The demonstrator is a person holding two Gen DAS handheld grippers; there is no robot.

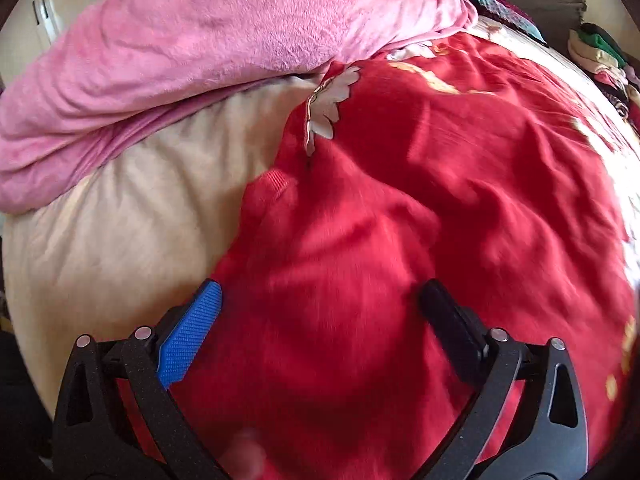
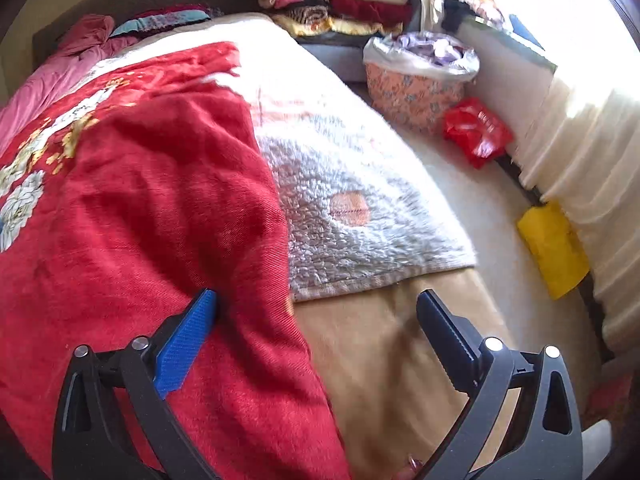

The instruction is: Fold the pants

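Red pants (image 1: 340, 280) lie spread on a red flowered blanket (image 1: 500, 128) on the bed; their edges are hard to tell from the blanket. My left gripper (image 1: 320, 300) is open and empty, hovering just above the pants' cloth. In the right wrist view the red pants (image 2: 248, 280) run down the left half, their right edge lying on the beige sheet (image 2: 380, 340). My right gripper (image 2: 316, 304) is open and straddles that edge, the blue finger (image 2: 184, 344) over the red cloth, the black finger (image 2: 448, 332) over the sheet.
A pink fleece blanket (image 1: 200, 48) is bunched at the back left. A white fluffy throw (image 2: 360, 208) lies right of the pants. Stacks of folded clothes (image 2: 340, 0), a lined basket (image 2: 420, 76), a red bag (image 2: 476, 132) and a yellow cloth (image 2: 552, 248) sit along the curtain side.
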